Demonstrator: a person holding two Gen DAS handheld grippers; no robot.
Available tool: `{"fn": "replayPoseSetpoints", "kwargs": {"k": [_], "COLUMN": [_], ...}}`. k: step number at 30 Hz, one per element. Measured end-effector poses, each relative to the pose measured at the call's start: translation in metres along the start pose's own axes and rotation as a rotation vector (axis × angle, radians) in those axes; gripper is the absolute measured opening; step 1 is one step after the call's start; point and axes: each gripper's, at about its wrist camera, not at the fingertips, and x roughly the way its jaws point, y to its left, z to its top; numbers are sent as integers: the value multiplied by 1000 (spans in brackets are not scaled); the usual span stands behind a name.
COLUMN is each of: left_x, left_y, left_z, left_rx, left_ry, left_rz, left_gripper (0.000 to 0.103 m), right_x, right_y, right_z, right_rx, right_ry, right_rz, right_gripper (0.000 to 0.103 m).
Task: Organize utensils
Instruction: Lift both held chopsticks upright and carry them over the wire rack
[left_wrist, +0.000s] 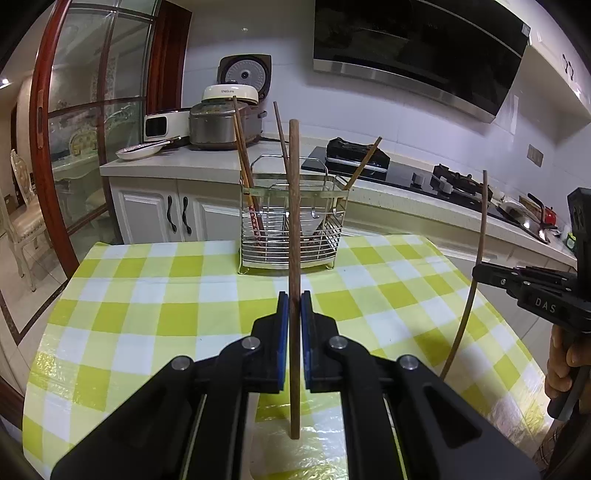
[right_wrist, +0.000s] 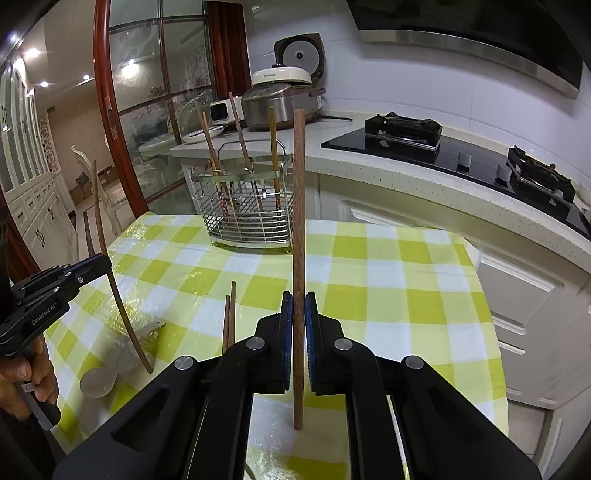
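Four wooden chopsticks stand leaning in the wire utensil rack (left_wrist: 291, 225), which sits at the far edge of the checked tablecloth (left_wrist: 147, 295). Left gripper (left_wrist: 294, 306): jaws clenched on a dark brown wooden chopstick (left_wrist: 294, 206), long axis upright, tip toward the rack. Right gripper (right_wrist: 298, 308): jaws likewise clamped on a reddish-brown chopstick (right_wrist: 298, 206), held upright. Two loose chopsticks (right_wrist: 229, 317) and a pale spoon (right_wrist: 99, 380) lie near the table's left edge.
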Motion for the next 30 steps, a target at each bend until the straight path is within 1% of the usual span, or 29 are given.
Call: {"fn": "replayPoseSetpoints", "kwargs": {"k": [15, 30], "left_x": [-4, -8], "left_y": [-2, 4], "left_z": [4, 18], "left_rx": [-5, -14], "left_ry": [-22, -61], "left_rz": [6, 7], "left_gripper": [7, 7], "right_x": [-4, -10], "right_y": [-1, 2], "right_z": [0, 9], "right_rx": [11, 9], "right_ry": [-22, -53], "right_rz": [-4, 0], "right_gripper": [8, 8]}}
